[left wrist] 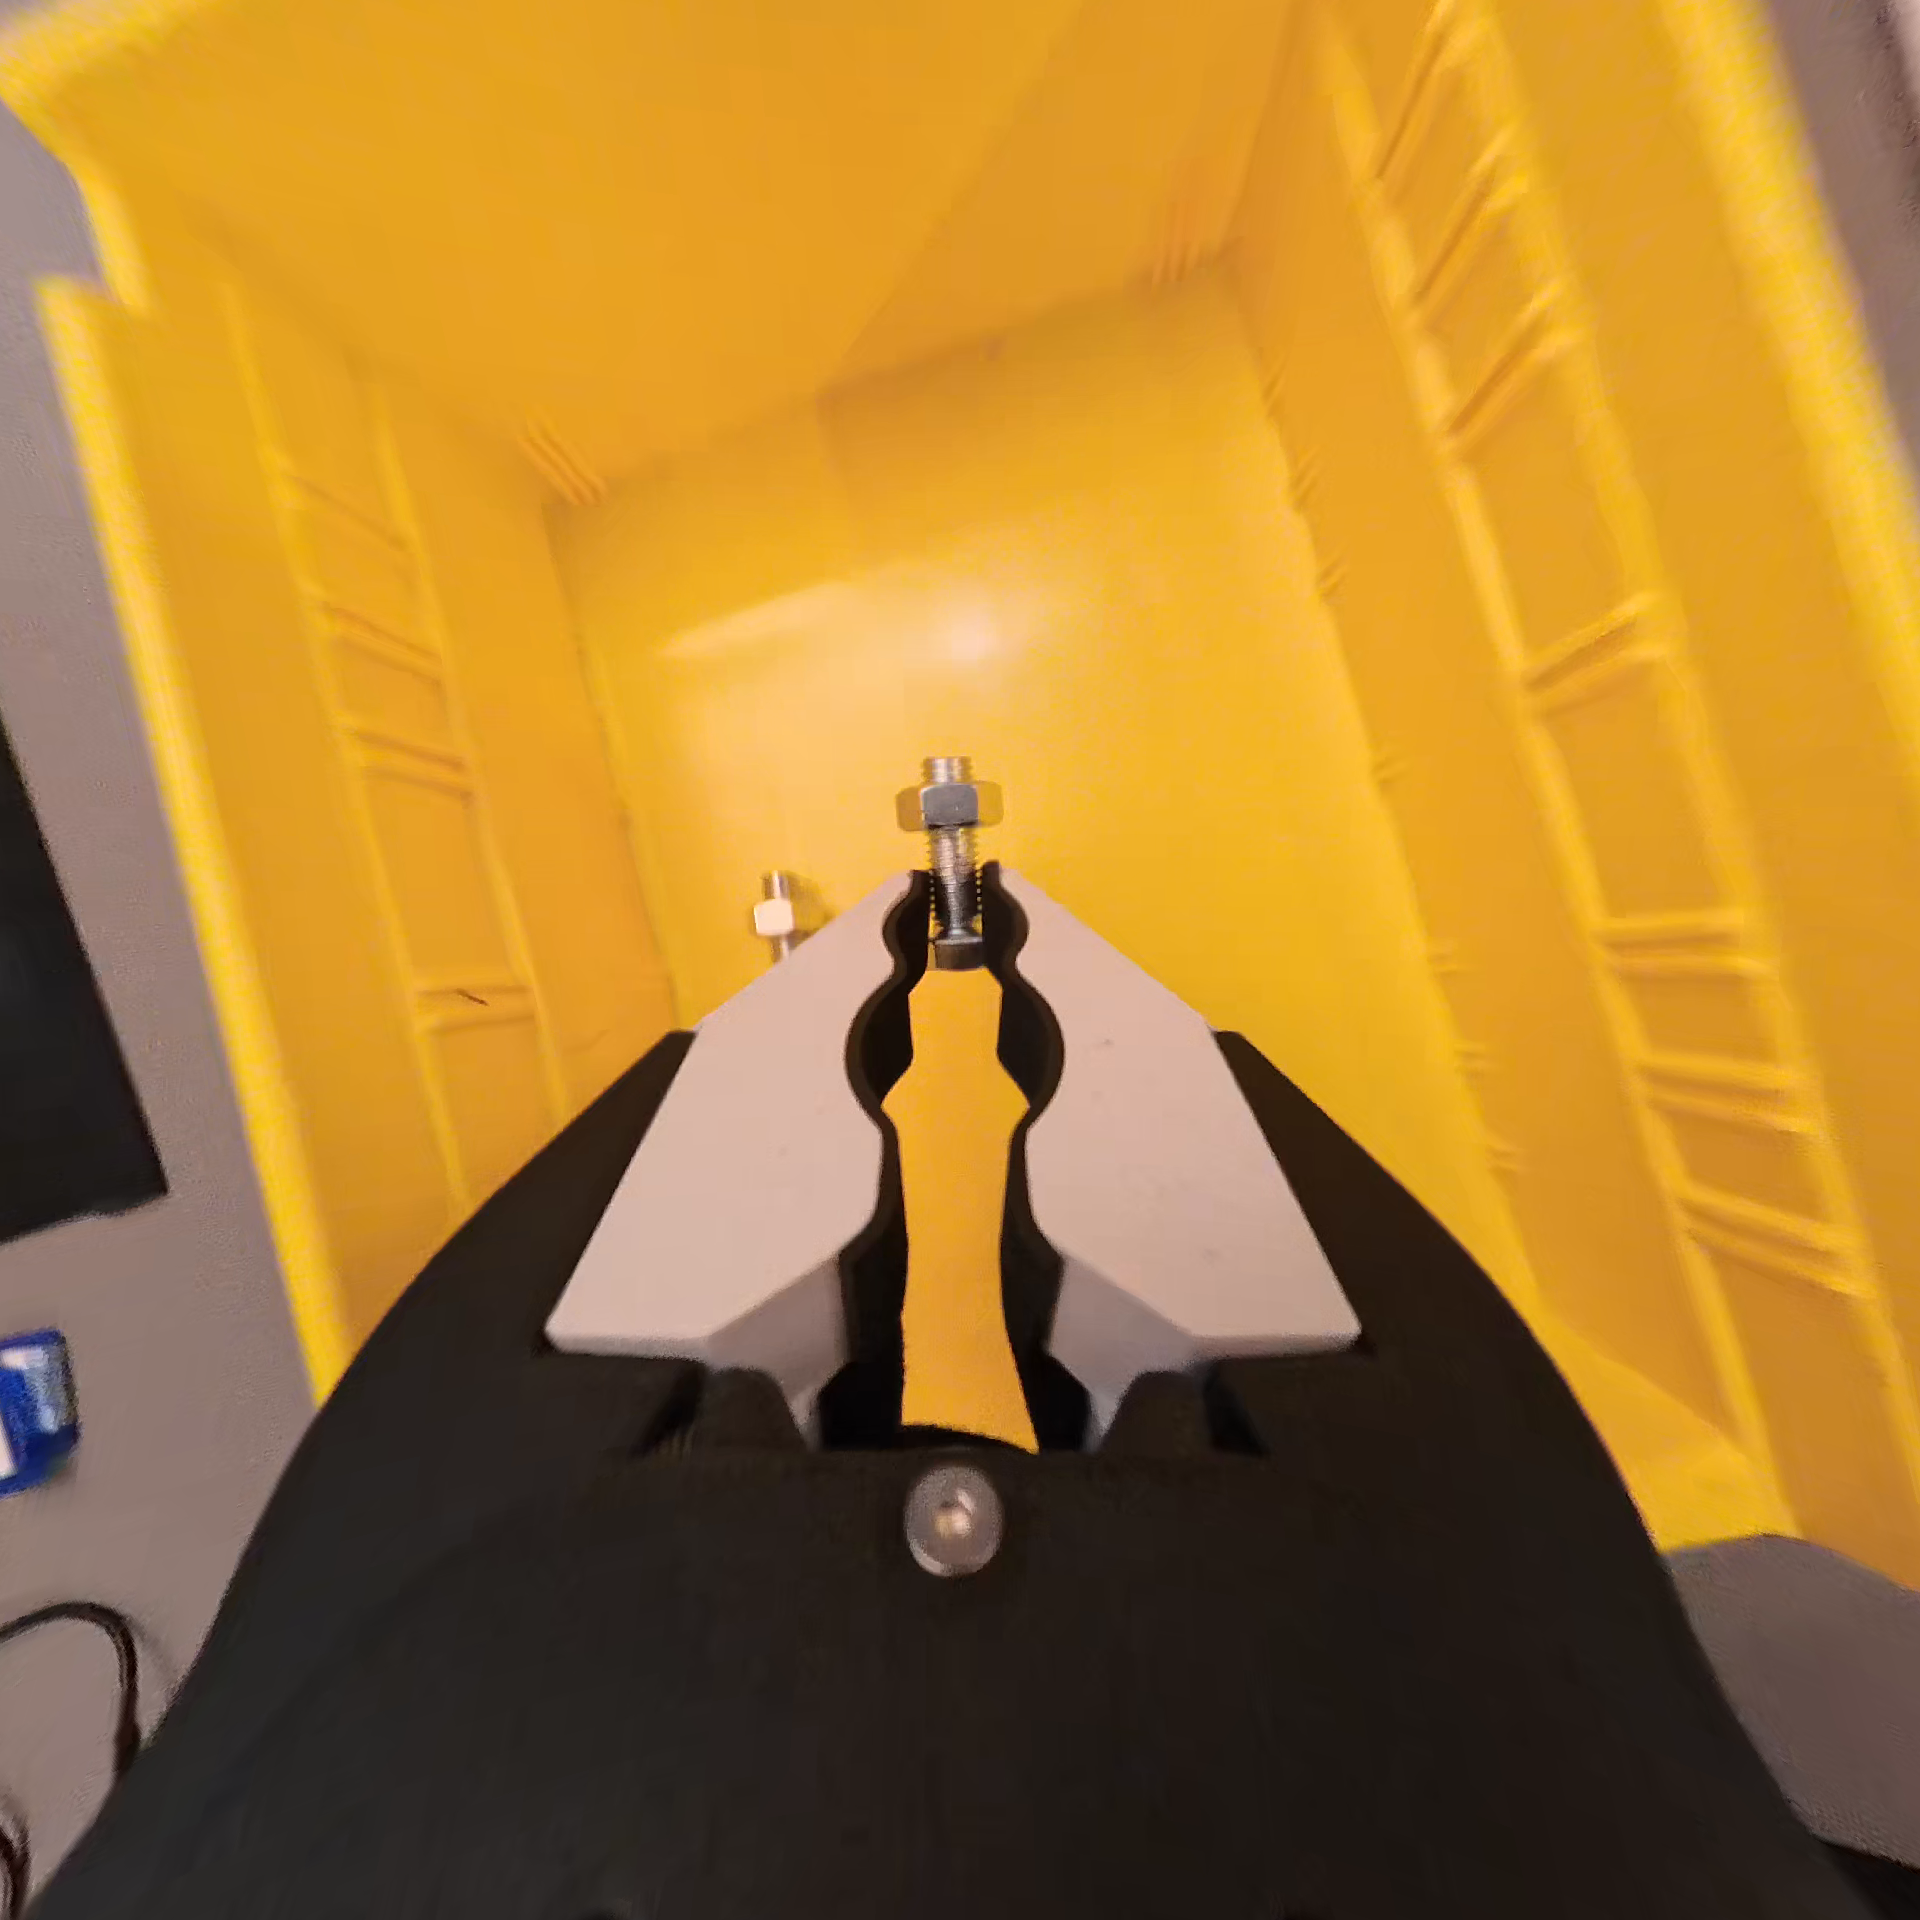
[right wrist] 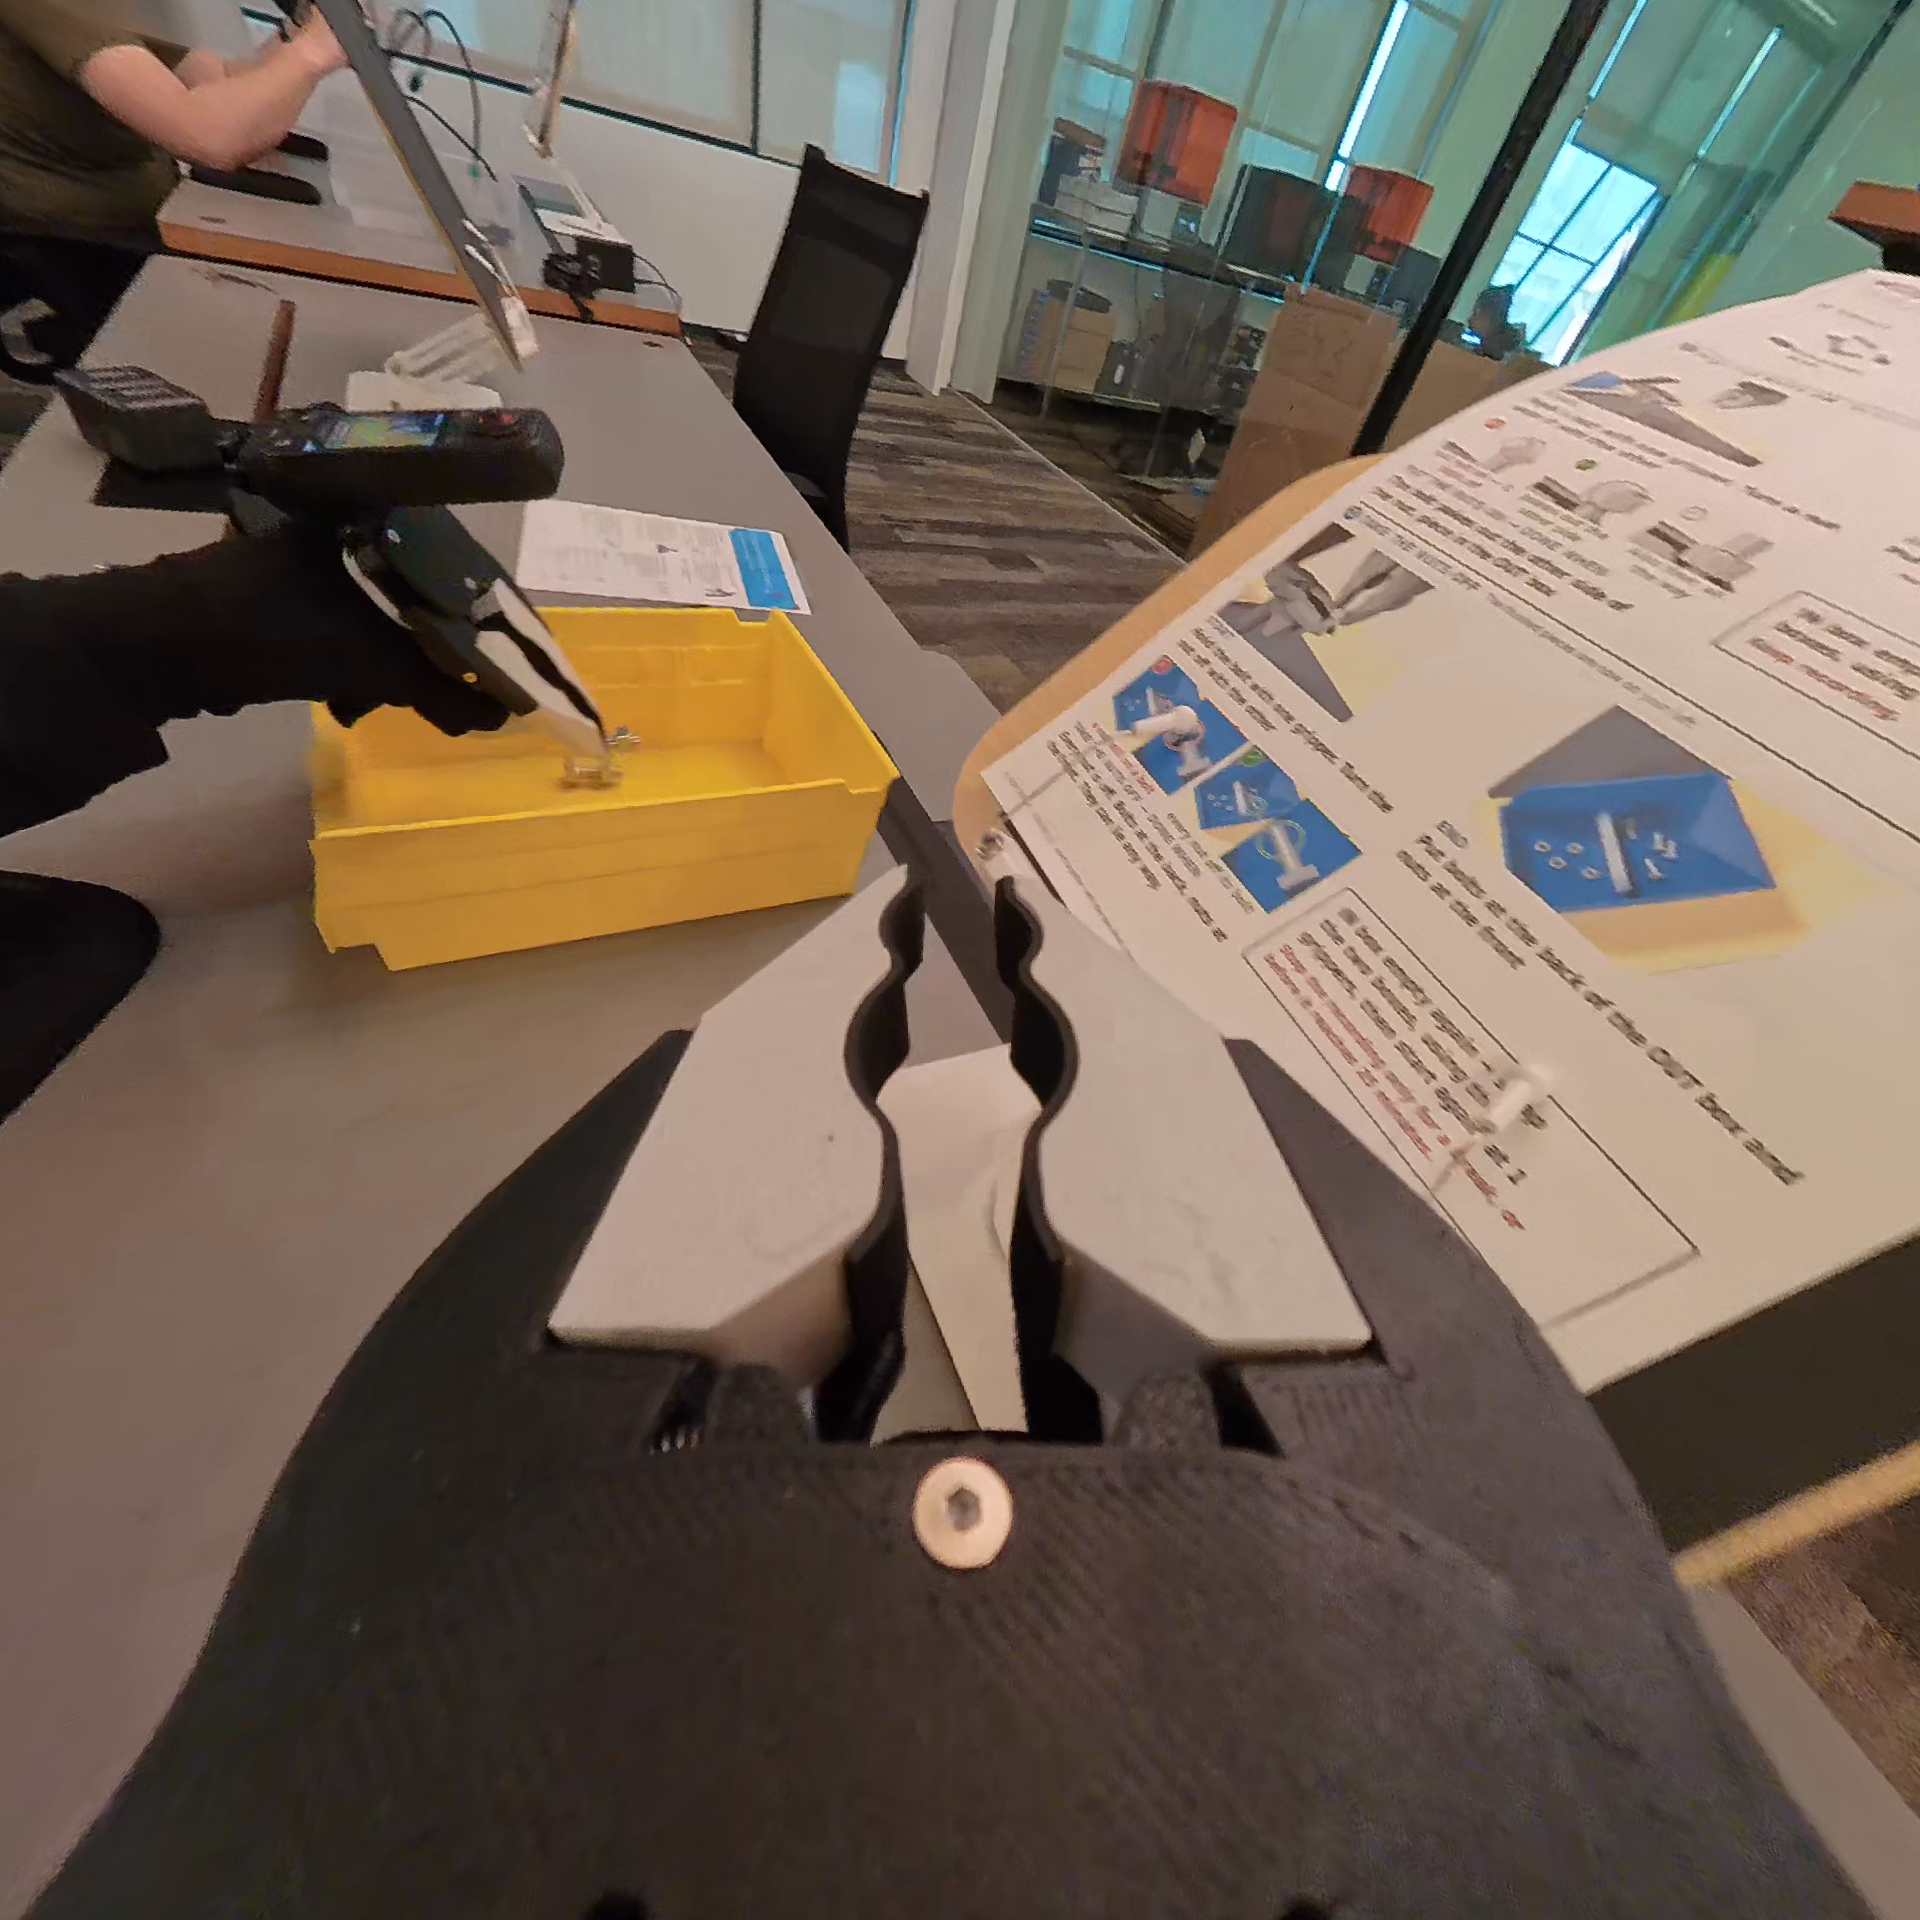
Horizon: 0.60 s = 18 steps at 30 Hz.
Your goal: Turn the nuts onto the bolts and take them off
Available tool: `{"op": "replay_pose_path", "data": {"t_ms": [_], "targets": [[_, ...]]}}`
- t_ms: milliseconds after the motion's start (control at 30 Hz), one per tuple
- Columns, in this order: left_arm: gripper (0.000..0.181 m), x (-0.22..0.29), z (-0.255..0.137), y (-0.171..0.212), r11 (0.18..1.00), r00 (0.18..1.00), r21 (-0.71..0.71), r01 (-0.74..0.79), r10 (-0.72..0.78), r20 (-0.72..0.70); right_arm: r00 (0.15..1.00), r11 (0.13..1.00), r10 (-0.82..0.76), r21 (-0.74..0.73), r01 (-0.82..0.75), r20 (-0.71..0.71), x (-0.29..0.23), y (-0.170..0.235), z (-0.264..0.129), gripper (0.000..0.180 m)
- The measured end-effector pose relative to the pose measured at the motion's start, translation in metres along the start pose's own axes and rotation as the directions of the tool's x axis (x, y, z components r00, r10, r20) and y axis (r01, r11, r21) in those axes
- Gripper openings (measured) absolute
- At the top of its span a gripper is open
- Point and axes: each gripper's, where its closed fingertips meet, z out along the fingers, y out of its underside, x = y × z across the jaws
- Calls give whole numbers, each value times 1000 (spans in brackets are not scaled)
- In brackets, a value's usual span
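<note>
The left gripper [left wrist: 956, 894] has its jaws closed on the threaded shank of a steel bolt [left wrist: 954, 904], just above the bolt's head; a hex nut [left wrist: 949, 806] sits threaded near the far end. It hangs inside the yellow bin [left wrist: 1039, 312], where a second bolt with a white nut [left wrist: 777, 916] lies just left of the fingers. The right gripper [right wrist: 958, 904] holds nothing, jaws narrowly parted, above the grey table [right wrist: 260, 1091] beside a printed instruction sheet [right wrist: 1558, 883].

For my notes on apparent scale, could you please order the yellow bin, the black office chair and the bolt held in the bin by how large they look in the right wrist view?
1. yellow bin, nearest
2. black office chair, farther off, so true size is unsure
3. bolt, by far the smallest
</note>
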Motion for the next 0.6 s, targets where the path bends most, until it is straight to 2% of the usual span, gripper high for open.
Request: {"op": "replay_pose_path", "data": {"t_ms": [133,233,300,433,533,600], "targets": [[7,25,-43,-57,968,995,232,-96,99,-1,996,999,12,39,-16,87,-21,-9,14,17],[8,63,-82,-108,876,974,430,-217,226,30,987,995,40,79,-53,156,-36,-18,24,21],[8,98,-107,-137,782,938,531,-326,339,77,979,991,68,104,-89,190,-43,-23,30,25],[8,158,-140,-180,583,832,608,-539,483,274,967,980,133,119,-161,216,-45,-23,40,31],[8,203,-150,-201,444,754,640,-627,551,358,959,969,178,132,-210,221,-41,-21,44,36],[8,227,-150,-208,381,713,643,-664,583,390,949,955,213,153,-253,234,-36,-21,42,36]]}}
